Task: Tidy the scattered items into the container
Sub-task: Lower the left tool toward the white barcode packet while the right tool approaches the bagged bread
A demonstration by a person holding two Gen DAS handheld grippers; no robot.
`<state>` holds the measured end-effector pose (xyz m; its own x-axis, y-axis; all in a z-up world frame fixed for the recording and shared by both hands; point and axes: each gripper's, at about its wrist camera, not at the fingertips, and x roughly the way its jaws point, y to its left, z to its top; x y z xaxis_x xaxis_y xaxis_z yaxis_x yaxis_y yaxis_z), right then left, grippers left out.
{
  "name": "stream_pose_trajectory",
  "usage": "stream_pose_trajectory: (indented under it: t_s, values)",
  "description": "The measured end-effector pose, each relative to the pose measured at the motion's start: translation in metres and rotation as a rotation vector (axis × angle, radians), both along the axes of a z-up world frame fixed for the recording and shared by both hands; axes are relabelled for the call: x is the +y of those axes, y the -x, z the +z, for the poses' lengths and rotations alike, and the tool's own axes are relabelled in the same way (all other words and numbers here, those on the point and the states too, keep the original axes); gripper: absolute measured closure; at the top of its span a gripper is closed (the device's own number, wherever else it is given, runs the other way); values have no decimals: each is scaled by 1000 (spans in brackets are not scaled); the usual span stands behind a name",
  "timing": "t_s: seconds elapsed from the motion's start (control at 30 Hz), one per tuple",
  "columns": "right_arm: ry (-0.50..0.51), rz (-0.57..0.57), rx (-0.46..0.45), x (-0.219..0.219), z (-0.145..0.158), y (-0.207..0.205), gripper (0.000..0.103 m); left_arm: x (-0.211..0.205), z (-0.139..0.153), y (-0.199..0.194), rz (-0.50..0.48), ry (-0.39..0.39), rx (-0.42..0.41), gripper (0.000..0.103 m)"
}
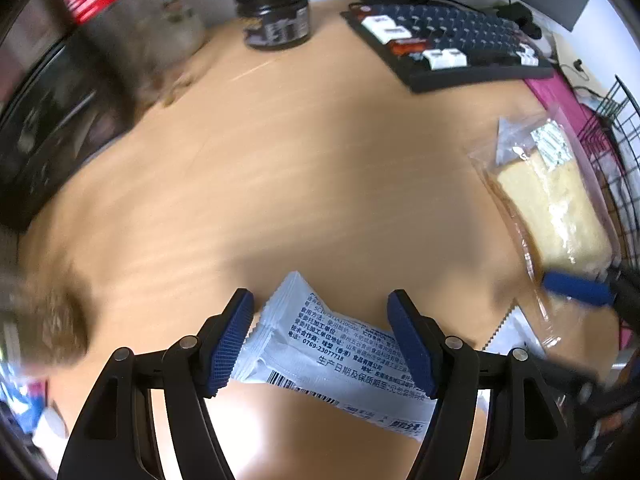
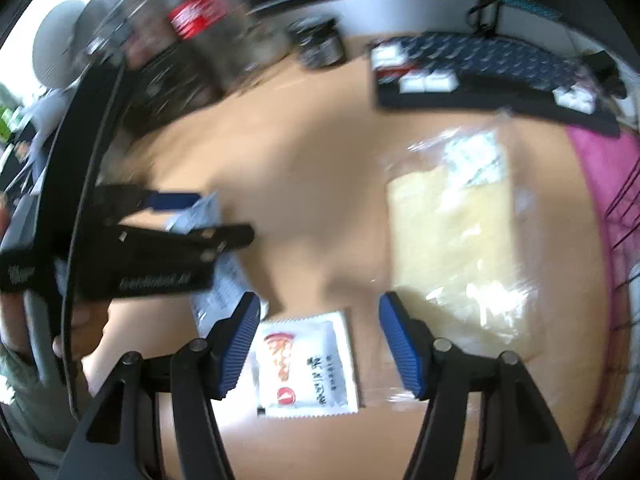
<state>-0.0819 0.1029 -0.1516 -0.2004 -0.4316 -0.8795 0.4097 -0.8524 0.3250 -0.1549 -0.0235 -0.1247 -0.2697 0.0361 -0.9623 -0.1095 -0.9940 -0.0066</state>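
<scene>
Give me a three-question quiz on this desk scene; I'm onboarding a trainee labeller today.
1. True or false: the left gripper has its fingers clamped shut on the dark jar.
2. Which item lies between the right gripper fingers? A) keyboard B) small white sachet C) bagged bread
3. Fill in: the pale blue snack packet lies on the ____ desk.

Key: 1 false, its fingers stand open around the pale blue snack packet; 2 B; 3 wooden.
</scene>
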Motion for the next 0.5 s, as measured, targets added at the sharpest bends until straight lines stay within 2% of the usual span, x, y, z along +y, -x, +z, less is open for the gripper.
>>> stream_pose_trajectory:
  t_s: [0.03, 0.07, 0.13, 0.23, 0.37, 0.5]
  values:
    - [10, 23, -45, -5, -7, -6, 36, -3, 1, -6, 7, -1, 0, 34]
    - [-1, 36, -4, -9, -5, -16, 36, -5, 1, -10, 10, -3, 1, 34]
    - [-43, 42, 13, -15, -2, -29, 36, -10, 3, -19, 24, -8, 1, 34]
    - [-20, 47, 53, -13, 10, -33, 36, -13, 11, -28, 31, -27, 19, 34]
    - [-49, -78, 161, 15, 31, -5, 36, -20, 23, -34, 33, -35, 53, 34]
    - [-98, -155, 225, 35, 38, 34, 36, -25, 35, -38, 26, -47, 76, 34]
